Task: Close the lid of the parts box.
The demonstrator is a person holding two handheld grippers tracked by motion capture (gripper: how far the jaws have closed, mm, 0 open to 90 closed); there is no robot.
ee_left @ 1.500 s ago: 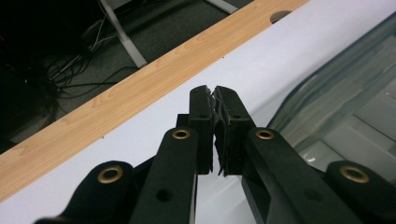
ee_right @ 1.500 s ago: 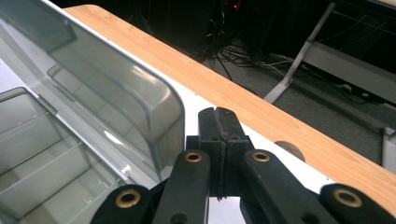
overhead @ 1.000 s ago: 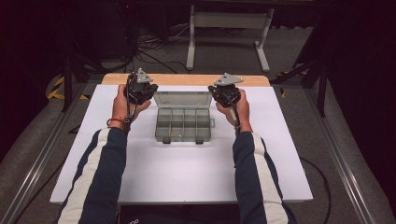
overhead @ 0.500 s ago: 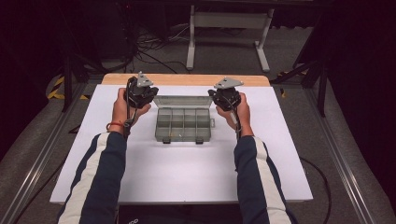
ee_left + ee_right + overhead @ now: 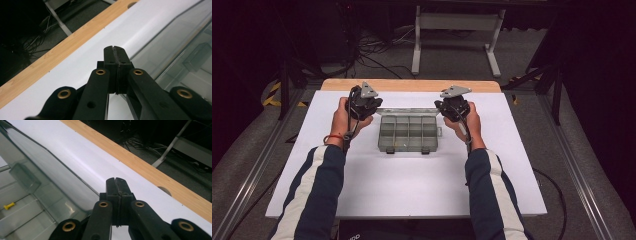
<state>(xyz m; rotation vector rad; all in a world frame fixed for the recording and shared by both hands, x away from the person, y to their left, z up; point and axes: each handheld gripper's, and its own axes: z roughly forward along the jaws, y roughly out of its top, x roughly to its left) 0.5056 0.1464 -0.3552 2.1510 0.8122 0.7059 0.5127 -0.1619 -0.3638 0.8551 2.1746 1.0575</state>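
Observation:
A clear plastic compartment box point(image 5: 408, 134) sits mid-table with its lid point(image 5: 407, 111) open and leaning back. My left gripper point(image 5: 366, 104) hovers at the lid's back left corner. Its jaws are shut in the left gripper view point(image 5: 115, 48), with nothing seen between them and the lid point(image 5: 175, 37) just to their right. My right gripper point(image 5: 453, 106) is at the back right corner, shut too point(image 5: 115, 180), with the lid point(image 5: 50, 182) to its left. A small yellow piece point(image 5: 9, 206) lies in one compartment.
The box rests on a white table top point(image 5: 412, 185) with a wooden strip point(image 5: 412, 85) along the far edge and a hole in the wood point(image 5: 165, 190). Beyond the table are a metal stand point(image 5: 452, 30) and floor cables point(image 5: 367, 50).
Both grippers have come slightly nearer and lower, closing in on the lid's back corners. The lid looks shorter from above than before.

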